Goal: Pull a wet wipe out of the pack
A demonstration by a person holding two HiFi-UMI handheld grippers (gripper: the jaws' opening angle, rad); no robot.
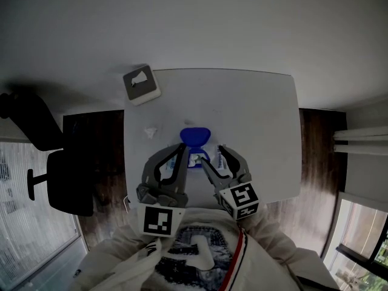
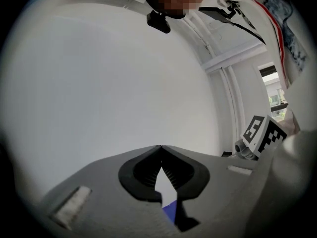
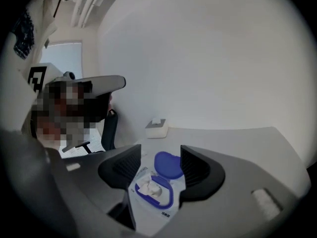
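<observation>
Wet wipe pack (image 3: 157, 202) on counter (image 1: 254, 114), blue lid (image 3: 167, 165) open (wipe (image 3: 148, 186) poking up), right gripper (image 3: 159, 156) wide open near it, left gripper (image 2: 160, 148) closed, empty.

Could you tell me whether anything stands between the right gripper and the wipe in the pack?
Nothing visible does. The blue lid of the pack is flipped open to the far side, the white wipe pokes up bare in the opening, and the right gripper faces it with jaws apart.

The left tool (image 1: 181, 148) and right tool (image 1: 212, 154) cover most of the wipe pack (image 1: 195, 137) in the head view; its label print is too small to read.
</observation>
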